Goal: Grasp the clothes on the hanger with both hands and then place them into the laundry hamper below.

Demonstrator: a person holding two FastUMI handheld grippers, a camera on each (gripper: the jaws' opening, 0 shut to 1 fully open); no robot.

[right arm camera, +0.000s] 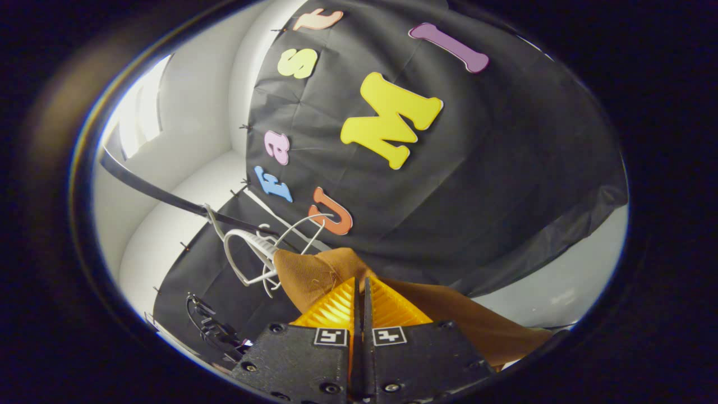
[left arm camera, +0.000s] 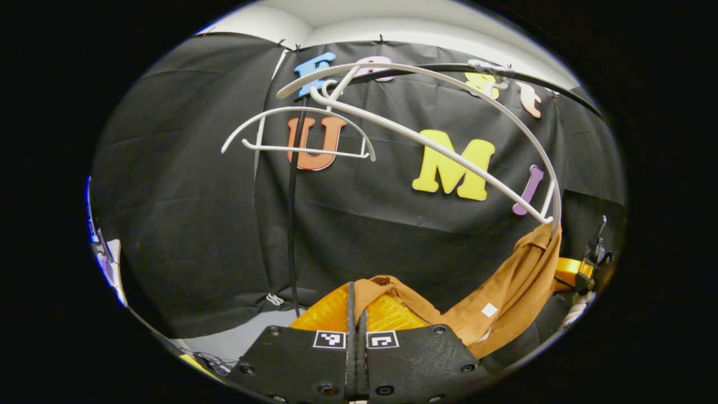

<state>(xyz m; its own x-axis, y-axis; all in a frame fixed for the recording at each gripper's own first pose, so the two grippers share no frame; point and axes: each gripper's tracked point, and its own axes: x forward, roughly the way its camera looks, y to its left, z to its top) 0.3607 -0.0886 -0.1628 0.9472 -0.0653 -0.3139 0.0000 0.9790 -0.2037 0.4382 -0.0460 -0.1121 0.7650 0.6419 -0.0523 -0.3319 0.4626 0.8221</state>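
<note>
A brown garment [left arm camera: 505, 303] hangs in a sagging band from the right end of a white hanger [left arm camera: 449, 151] down to my left gripper [left arm camera: 357, 297], which is shut on its edge. In the right gripper view the same brown garment [right arm camera: 314, 272] bunches over my right gripper [right arm camera: 362, 292], which is shut on the fabric, with the rest trailing off to the lower right. One end of the cloth sits against the white hanger [right arm camera: 252, 247]. The other gripper [left arm camera: 589, 264] shows at the far right of the left gripper view, beside the garment.
A second, bare white hanger [left arm camera: 297, 140] hangs to the left on the dark rail [left arm camera: 549, 84]. A black strap [left arm camera: 291, 224] drops down the cloth wall. White wall and ceiling [right arm camera: 190, 140] lie beyond the rail [right arm camera: 151, 193].
</note>
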